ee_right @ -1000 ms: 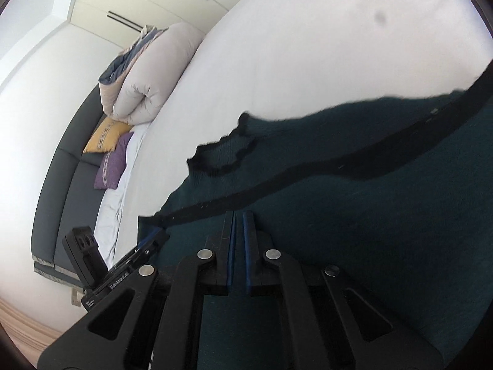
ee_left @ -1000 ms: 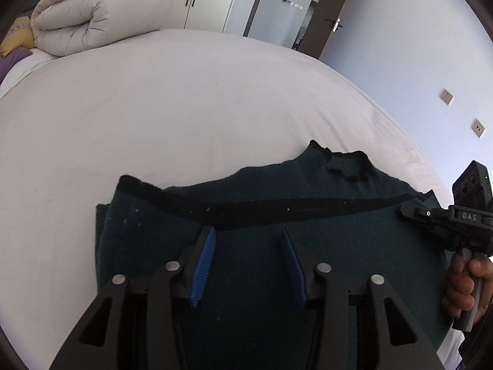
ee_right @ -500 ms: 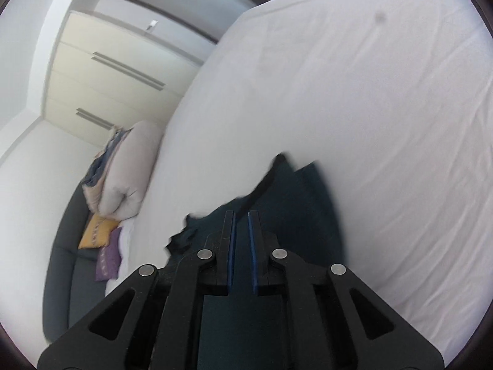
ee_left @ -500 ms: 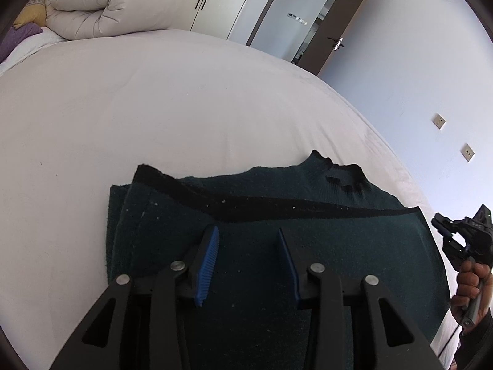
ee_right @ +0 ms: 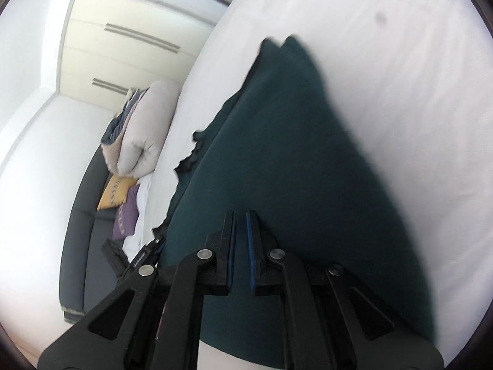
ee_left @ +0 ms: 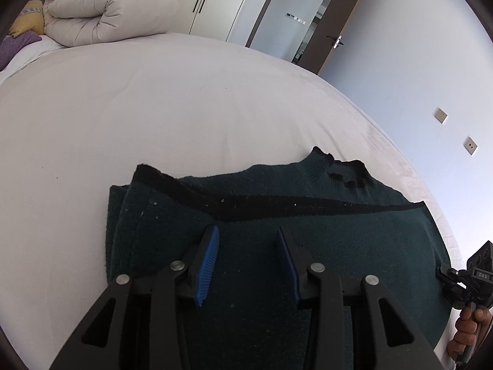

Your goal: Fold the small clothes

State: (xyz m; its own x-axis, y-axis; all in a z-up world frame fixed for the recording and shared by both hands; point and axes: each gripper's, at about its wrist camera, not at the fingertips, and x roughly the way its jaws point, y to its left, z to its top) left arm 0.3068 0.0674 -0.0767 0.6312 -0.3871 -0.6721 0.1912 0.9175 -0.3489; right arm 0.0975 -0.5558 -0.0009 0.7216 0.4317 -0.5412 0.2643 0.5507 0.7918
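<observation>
A dark green knitted sweater (ee_left: 323, 240) with a black band lies folded on the white bed (ee_left: 154, 108), collar at the far right. My left gripper (ee_left: 248, 243) is open and empty just above the sweater's near part. The sweater also shows in the right wrist view (ee_right: 292, 160), blurred. My right gripper (ee_right: 241, 234) has its jaws nearly together with a narrow gap and nothing between them, above the sweater's near edge. The right gripper also shows at the right edge of the left wrist view (ee_left: 471, 280), held by a hand.
A rolled beige duvet (ee_left: 101, 15) lies at the bed's far left, with yellow and purple cushions (ee_left: 21, 30) beside it. Wardrobe doors and an open brown door (ee_left: 336, 24) stand behind. A dark sofa (ee_right: 83, 231) runs along the bed's side.
My right gripper has pulled back from the sweater's right side and swung round, its view is blurred. My left gripper stays open and has drifted slightly over the sweater.
</observation>
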